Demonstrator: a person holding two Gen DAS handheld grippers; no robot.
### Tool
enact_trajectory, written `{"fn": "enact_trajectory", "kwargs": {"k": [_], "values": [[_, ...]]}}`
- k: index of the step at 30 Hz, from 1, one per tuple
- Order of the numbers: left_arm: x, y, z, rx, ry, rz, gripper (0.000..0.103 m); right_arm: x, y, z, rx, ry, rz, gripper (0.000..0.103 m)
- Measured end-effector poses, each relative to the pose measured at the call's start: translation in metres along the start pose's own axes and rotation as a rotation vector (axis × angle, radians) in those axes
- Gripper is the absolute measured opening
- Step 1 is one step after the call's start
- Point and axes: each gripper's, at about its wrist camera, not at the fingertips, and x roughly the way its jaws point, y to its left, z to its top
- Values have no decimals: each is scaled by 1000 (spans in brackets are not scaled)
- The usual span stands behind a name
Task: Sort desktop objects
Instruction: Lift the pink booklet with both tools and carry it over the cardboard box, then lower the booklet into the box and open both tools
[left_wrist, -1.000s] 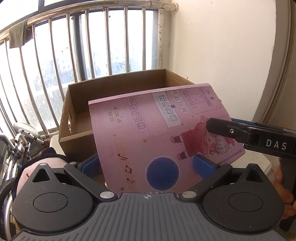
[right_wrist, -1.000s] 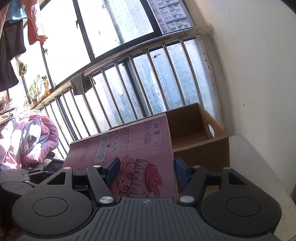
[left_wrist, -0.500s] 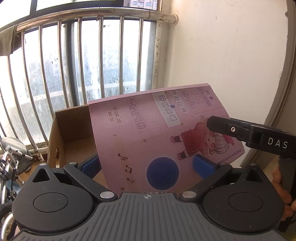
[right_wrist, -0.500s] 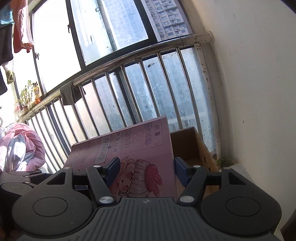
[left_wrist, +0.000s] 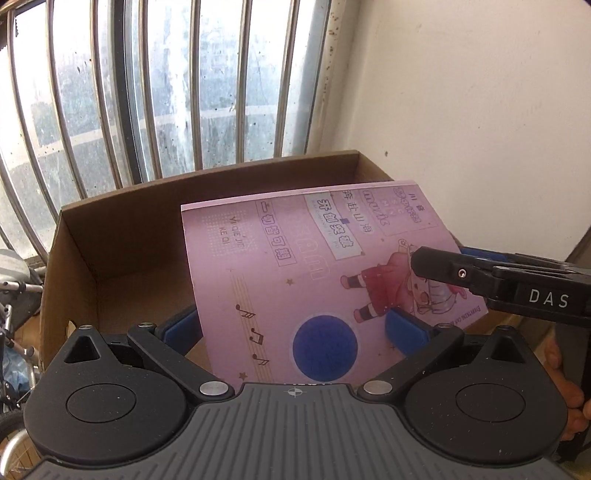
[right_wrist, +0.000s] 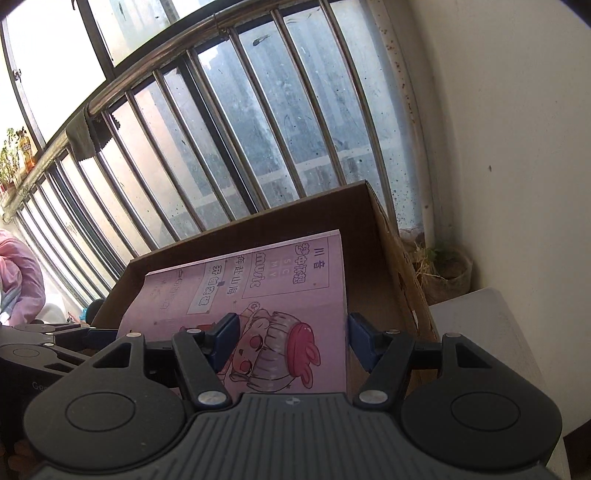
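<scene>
A pink booklet (left_wrist: 295, 266) with a cartoon girl and music notes hangs in the air between both grippers. In the left wrist view it crosses my left gripper (left_wrist: 293, 326) slantwise. Its left edge lies in front of one blue pad, and the other pad presses on its face. A black finger (left_wrist: 443, 271) of the right gripper lies on its right edge. In the right wrist view the booklet (right_wrist: 280, 295) sits wedged in my right gripper (right_wrist: 291, 336), whose jaws stand fairly wide. An open brown cardboard box (left_wrist: 129, 229) lies just beyond and below the booklet.
Metal railing bars (left_wrist: 166, 92) and dirty glass stand right behind the box (right_wrist: 384, 258). A white wall (left_wrist: 480, 110) closes the right side. A dry plant pot (right_wrist: 443, 273) and a white ledge (right_wrist: 480, 321) sit right of the box. A hand (left_wrist: 569, 387) grips the right handle.
Both grippers have carried the booklet closer to the railing and the box and tilted downward. The box now looms larger, with its opening directly behind the booklet. The grip looks unchanged.
</scene>
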Motion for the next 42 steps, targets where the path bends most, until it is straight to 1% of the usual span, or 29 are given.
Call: {"fn": "enact_trajectory", "kwargs": {"k": [2, 6, 9, 11, 13, 15, 19, 24, 26, 27, 28, 29, 32, 34, 35, 37, 39, 42], "values": [[13, 7, 5, -30, 54, -15, 103, 7, -1, 2, -12, 11, -21, 66], [35, 18, 14, -62, 146, -53, 103, 14, 1, 4, -43, 30, -62, 69], [48, 23, 14, -101, 213, -75, 103, 15, 2, 5, -75, 22, -87, 69], [51, 24, 8, -117, 232, -88, 103, 14, 0, 4, -86, 24, -92, 71], [50, 26, 2, -127, 229, -87, 103, 15, 0, 5, -96, 23, -98, 74], [48, 28, -1, -141, 225, -75, 103, 15, 1, 5, -103, 24, -103, 74], [44, 28, -7, -140, 235, -74, 103, 12, 2, 8, -98, 21, -102, 74], [33, 29, -4, -143, 224, -68, 103, -7, 9, 14, -100, -4, -99, 75], [25, 31, 1, -140, 206, -67, 103, -20, 13, 16, -105, -19, -101, 85], [19, 29, 0, -137, 193, -66, 103, -27, 14, 16, -109, -27, -104, 88], [14, 31, 8, -129, 171, -72, 103, -34, 17, 17, -116, -37, -107, 93], [7, 30, 9, -122, 153, -75, 103, -41, 19, 18, -124, -45, -110, 99], [-17, 23, 11, -95, 91, -63, 103, -57, 27, 19, -164, -54, -114, 101], [-28, 20, 15, -75, 70, -46, 103, -62, 33, 21, -204, -31, -101, 101], [-30, 20, 19, -62, 80, -31, 103, -63, 36, 23, -221, -11, -88, 101], [-26, 20, 30, -61, 130, 18, 103, -58, 43, 27, -242, 41, -67, 101], [-26, 30, 36, -102, 171, 30, 103, -46, 48, 30, -248, 113, -56, 101], [-19, 45, 41, -172, 202, 32, 103, -21, 51, 31, -237, 215, -60, 98]]}}
